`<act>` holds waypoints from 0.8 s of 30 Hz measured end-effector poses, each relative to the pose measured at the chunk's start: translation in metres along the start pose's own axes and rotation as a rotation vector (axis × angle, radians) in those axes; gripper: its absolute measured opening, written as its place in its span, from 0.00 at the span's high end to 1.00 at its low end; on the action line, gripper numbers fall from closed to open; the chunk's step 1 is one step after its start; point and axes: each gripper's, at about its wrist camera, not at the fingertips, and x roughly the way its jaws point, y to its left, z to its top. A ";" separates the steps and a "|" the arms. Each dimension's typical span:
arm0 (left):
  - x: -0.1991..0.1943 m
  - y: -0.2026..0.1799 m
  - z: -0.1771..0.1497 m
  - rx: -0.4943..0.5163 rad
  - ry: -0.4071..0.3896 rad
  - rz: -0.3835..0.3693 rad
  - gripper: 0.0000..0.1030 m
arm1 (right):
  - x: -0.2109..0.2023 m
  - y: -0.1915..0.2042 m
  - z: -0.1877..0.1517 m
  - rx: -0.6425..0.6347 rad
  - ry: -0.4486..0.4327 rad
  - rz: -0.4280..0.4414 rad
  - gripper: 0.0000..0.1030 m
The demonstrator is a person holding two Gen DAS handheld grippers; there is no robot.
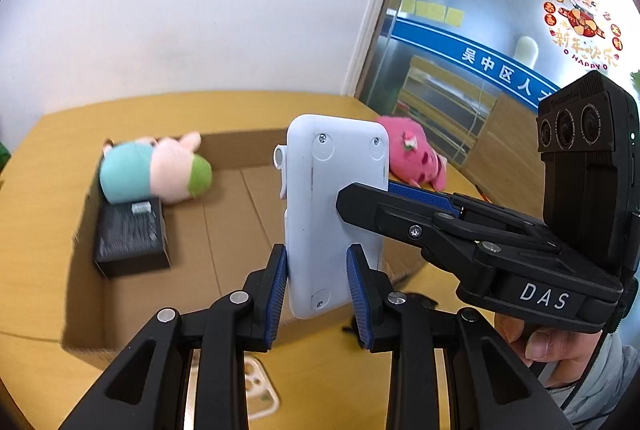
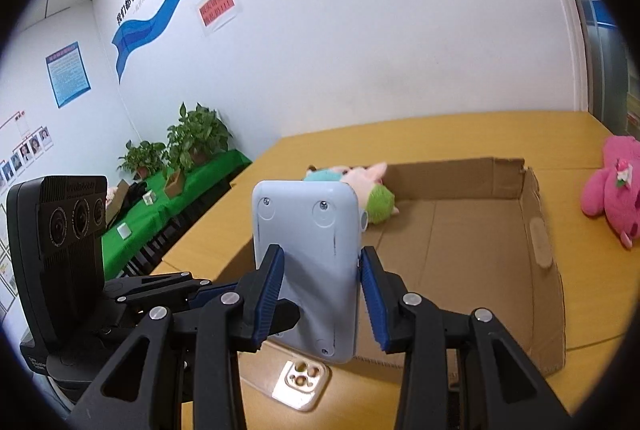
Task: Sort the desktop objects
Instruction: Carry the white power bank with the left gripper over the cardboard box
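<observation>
I am holding a pale blue device (image 1: 334,206) upright above the near edge of the cardboard box (image 1: 224,230), its long axis vertical. My left gripper (image 1: 318,294) is clamping its lower end; my right gripper (image 2: 320,294) is closing on the same device, one pad touching, the other just beside it. The open box is lying straight ahead, so either arm is equally near. At its far left corner a black box (image 1: 132,234) and a pig plush (image 1: 156,170) are sitting. A pink plush (image 2: 612,186) is lying on the yellow tabletop (image 2: 440,134) right of the box, a phone case (image 2: 302,384) by the near edge. White walls are enclosing the room.
</observation>
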 end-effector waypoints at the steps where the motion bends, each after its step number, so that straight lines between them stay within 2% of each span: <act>1: 0.000 0.003 0.003 -0.001 -0.003 0.005 0.70 | 0.002 0.000 0.002 -0.001 -0.004 0.005 0.63; 8: 0.000 0.034 0.012 -0.046 0.014 0.039 0.70 | 0.032 0.006 0.015 0.012 0.018 0.050 0.63; 12: 0.002 0.058 0.007 -0.077 0.041 0.088 0.70 | 0.061 0.012 0.012 0.038 0.054 0.096 0.63; 16: 0.009 0.085 -0.001 -0.123 0.083 0.125 0.70 | 0.099 0.015 0.002 0.092 0.117 0.142 0.63; 24: 0.031 0.130 -0.029 -0.222 0.183 0.168 0.70 | 0.162 0.011 -0.025 0.192 0.254 0.181 0.63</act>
